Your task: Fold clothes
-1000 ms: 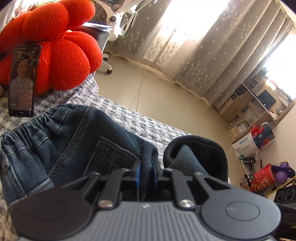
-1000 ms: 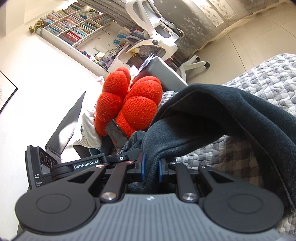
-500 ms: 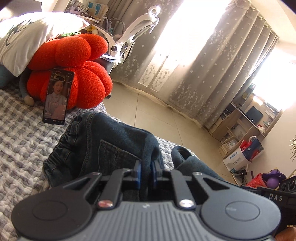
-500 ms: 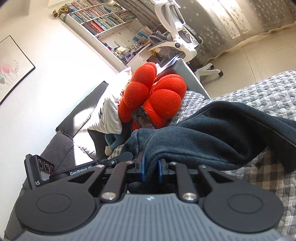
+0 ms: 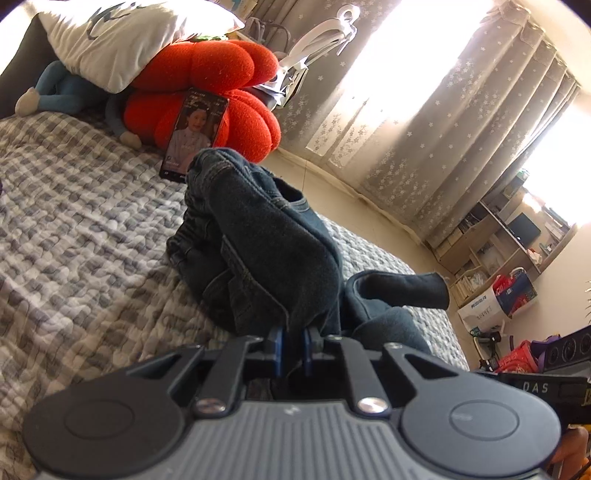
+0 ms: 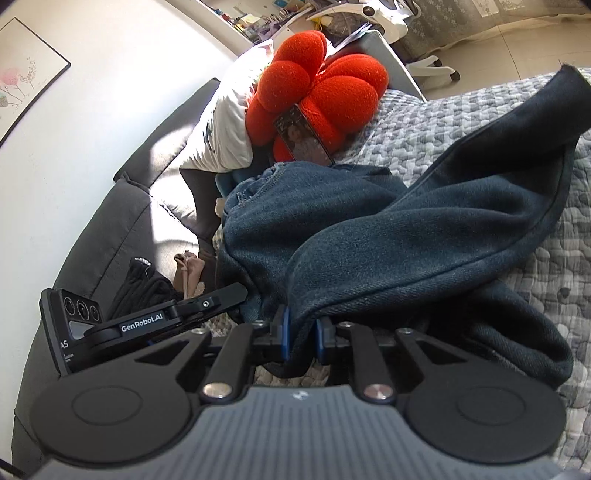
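A pair of dark blue jeans [image 5: 266, 254] lies bunched on the grey checked quilt [image 5: 74, 229]. My left gripper [image 5: 293, 349] is shut on a fold of the denim, which rises from its blue pads toward the waistband. One trouser leg end [image 5: 402, 291] sticks out to the right. In the right wrist view the same jeans [image 6: 369, 236] drape over the quilt [image 6: 424, 122], and my right gripper [image 6: 301, 339] is shut on a hemmed edge of the cloth. The left gripper's body [image 6: 147, 321] shows at the lower left there.
A red flower-shaped cushion [image 5: 207, 88] sits at the head of the bed with a phone [image 5: 194, 134] leaning on it and a white pillow [image 5: 118, 33] above. Beyond the bed's edge are tiled floor [image 5: 332, 192], a white office chair [image 5: 321, 37], curtains and shelves.
Both grippers have pulled back and up with the jeans, so the cushion and phone look farther away. The jeans have gathered into a narrower bunch and more quilt shows on the left.
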A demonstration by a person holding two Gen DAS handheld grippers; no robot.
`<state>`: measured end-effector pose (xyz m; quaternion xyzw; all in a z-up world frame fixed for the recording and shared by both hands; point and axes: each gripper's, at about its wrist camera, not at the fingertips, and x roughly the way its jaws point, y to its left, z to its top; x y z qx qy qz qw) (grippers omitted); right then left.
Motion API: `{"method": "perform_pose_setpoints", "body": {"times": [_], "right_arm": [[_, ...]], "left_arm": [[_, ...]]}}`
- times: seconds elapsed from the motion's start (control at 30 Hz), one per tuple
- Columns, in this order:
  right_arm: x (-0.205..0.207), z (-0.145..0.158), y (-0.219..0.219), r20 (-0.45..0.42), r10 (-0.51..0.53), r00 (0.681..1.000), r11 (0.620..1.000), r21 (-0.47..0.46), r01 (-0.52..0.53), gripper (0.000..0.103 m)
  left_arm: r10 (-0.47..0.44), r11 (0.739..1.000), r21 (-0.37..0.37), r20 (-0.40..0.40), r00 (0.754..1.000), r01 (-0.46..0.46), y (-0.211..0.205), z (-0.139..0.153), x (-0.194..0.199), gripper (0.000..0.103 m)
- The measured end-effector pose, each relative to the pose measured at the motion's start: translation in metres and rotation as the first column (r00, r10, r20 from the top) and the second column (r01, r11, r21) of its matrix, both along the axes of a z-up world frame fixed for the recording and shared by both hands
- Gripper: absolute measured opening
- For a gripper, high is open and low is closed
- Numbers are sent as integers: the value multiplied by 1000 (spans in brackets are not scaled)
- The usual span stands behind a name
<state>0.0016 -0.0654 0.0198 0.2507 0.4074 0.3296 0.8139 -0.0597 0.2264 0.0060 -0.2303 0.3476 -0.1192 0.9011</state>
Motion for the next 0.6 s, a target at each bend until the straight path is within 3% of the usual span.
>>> {"method": "perform_pose_setpoints", "body": {"times": [0.27,0.37,0.43,0.5,0.6], "right_arm": [[-8,-18,12,-30,56,998,994,-88,-58,18],[-11,-19,14,-24,76,997,990,-117,-79,21],[-10,-16,14,-16,96,995,987,-131,-97,23],[-8,-7,10,-10,130,991,982,-136,-131,44],[-6,7,3,12,159,987,978,-142,-155,51]], "left_arm": [[13,1000,17,-75,997,-12,8,-25,-2,11],[4,1000,7,-77,997,-3,12,-24,-2,16],[-1,1000,-4,-69,998,1,16,-20,-1,31],[1,1000,-28,-45,999,-2,23,-16,-3,46],[0,997,-81,-18,1000,-2,33,-11,-2,61]]}}
